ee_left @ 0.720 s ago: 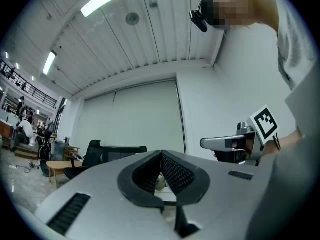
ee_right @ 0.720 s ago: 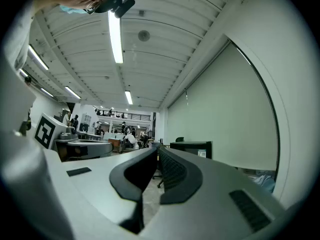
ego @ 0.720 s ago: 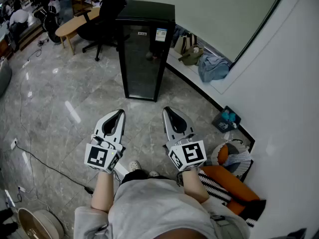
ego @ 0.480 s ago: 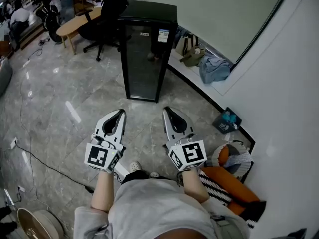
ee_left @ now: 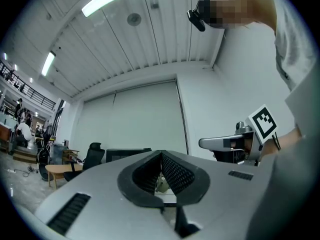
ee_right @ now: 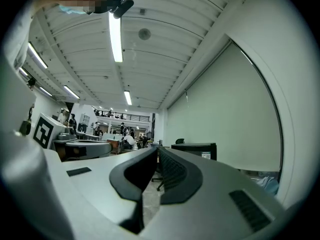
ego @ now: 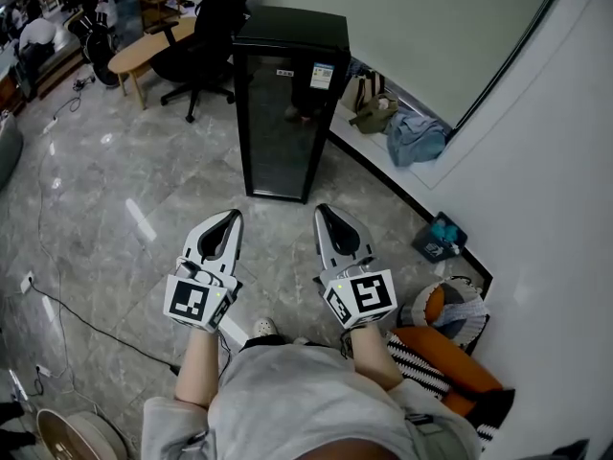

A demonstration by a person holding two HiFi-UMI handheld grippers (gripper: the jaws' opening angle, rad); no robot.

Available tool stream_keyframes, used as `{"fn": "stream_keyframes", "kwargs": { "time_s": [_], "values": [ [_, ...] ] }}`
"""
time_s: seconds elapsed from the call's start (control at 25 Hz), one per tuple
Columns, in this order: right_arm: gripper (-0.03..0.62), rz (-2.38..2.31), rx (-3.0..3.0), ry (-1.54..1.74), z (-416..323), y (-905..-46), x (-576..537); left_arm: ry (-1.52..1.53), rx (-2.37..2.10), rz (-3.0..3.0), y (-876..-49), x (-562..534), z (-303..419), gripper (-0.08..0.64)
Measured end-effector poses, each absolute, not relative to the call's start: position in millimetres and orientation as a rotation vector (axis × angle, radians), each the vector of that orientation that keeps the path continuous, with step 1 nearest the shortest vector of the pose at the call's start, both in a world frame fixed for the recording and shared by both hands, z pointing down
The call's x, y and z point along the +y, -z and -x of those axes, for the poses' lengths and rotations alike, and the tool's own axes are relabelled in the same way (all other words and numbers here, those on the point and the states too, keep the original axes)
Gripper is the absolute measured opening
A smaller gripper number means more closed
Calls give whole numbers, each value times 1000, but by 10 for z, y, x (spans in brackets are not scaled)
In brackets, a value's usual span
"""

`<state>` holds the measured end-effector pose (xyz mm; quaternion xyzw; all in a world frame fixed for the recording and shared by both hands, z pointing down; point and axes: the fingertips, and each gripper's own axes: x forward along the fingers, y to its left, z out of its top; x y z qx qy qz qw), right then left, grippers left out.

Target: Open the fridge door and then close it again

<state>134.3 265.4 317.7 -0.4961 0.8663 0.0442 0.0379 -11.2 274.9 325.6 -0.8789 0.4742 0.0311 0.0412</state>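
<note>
A small black fridge (ego: 287, 103) with a dark glass door stands on the floor ahead, its door closed, with white labels near the top. My left gripper (ego: 231, 217) and right gripper (ego: 322, 211) are held side by side at waist height, well short of the fridge, both pointing toward it. Both are shut, with nothing between the jaws. In the left gripper view the fridge's top (ee_left: 127, 153) shows just over the jaws (ee_left: 161, 156). Over the shut jaws (ee_right: 156, 151) in the right gripper view I see its top corner (ee_right: 195, 149).
A black office chair (ego: 206, 27) and a round wooden table (ego: 144, 46) stand left of the fridge. Bags (ego: 393, 127) lie on the ledge to its right. A cable (ego: 86, 314) runs over the marble floor at left; a basket and clutter (ego: 450, 314) sit by the right wall.
The view has shifted slightly nearer the fridge, which sits a little lower and further right in the head view. Both grippers keep the same pose and stay shut.
</note>
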Motion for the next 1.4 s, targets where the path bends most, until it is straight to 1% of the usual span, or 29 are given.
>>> {"fn": "stream_keyframes", "kwargs": {
  "time_s": [0.4,0.88,1.4],
  "values": [
    [26,1549,2632,-149,-1030,-3176,2326,-105,1408,2694,-3269,2368,445,15],
    [26,1604,2632,-110,-983,-3313,1938,-105,1422,2740,-3441,1954,611,15],
    [26,1531,2653,-108,-941,-3255,745,-103,1468,2700,-3354,837,622,15]
  ]
}}
